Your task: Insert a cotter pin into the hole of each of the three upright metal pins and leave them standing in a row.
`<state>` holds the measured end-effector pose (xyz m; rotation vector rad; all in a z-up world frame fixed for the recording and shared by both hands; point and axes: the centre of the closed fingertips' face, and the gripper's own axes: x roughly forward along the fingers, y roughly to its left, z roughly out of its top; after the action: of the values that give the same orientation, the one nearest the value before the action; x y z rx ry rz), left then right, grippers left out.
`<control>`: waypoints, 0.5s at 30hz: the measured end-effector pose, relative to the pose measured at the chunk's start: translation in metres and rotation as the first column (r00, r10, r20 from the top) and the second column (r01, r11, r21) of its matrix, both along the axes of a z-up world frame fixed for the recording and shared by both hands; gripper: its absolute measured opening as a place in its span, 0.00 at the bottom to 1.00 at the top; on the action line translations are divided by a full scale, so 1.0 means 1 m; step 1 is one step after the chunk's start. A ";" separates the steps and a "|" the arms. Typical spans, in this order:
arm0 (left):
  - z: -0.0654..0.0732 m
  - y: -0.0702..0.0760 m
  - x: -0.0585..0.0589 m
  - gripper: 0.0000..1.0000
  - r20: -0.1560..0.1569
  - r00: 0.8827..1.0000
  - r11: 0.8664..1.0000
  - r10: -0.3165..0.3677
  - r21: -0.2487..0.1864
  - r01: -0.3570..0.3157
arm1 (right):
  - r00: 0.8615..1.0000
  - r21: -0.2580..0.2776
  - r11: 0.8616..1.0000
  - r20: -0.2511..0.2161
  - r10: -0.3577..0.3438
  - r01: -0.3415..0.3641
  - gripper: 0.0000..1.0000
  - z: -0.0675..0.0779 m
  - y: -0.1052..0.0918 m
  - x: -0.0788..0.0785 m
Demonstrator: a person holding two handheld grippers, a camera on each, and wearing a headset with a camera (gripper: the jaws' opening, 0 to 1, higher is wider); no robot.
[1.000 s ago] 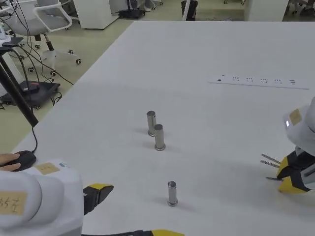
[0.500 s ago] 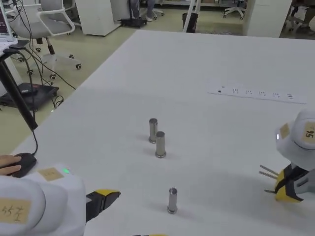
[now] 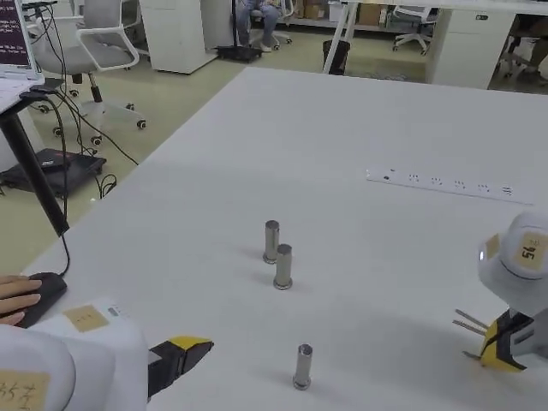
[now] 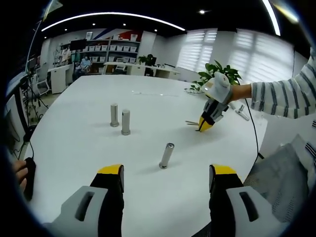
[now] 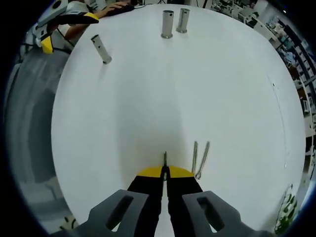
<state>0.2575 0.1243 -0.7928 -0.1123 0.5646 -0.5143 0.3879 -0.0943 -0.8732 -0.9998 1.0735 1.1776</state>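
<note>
White bench (image 3: 342,128) carries three upright metal pins in a loose line. The far pin (image 3: 271,241) and middle pin (image 3: 283,266) stand just beside each other without touching. The near pin (image 3: 302,366) stands well apart from them, closer to the person.

The right gripper (image 5: 165,173) is low over the bench at the right, well away from the pins. Its yellow-tipped jaws are pressed together on the held cotter (image 5: 165,158), whose thin end sticks out past the tips. Whether that end touches the bench I cannot tell. The two loose cotters (image 5: 195,157) lie side by side on the bench just beside the jaws. In the head view they show as thin rods pointing away from the gripper.

The left gripper (image 4: 168,177) hovers over the near left part of the bench. Its jaws are spread wide with nothing between them. In the left gripper view the near pin stands ahead of it, framed between the two yellow tips, and a striped sleeve (image 4: 281,96) leads to the right gripper beyond.

A power strip (image 3: 449,185) lies flat at the far right of the bench. A mouse (image 3: 47,289) sits at the left edge.
</note>
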 end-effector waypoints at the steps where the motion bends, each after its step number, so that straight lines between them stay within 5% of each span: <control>1: 0.000 0.001 0.001 0.69 0.005 1.000 1.000 0.001 0.005 -0.001 | 1.000 0.001 1.000 0.001 -0.004 0.004 0.02 0.000 0.000 -0.001; 9: 0.004 -0.004 0.000 0.91 0.028 0.999 1.000 -0.024 -0.008 0.025 | 1.000 0.002 1.000 0.006 -0.012 0.012 0.02 0.000 -0.001 0.001; 15: 0.008 -0.008 0.000 0.96 0.039 0.998 0.999 -0.039 -0.028 0.041 | 0.999 0.010 0.999 0.004 -0.039 0.039 0.02 0.000 -0.001 0.002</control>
<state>0.2572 0.1162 -0.7851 -0.1181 0.5225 -0.5625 0.3895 -0.0958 -0.8729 -0.9695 1.0787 1.1482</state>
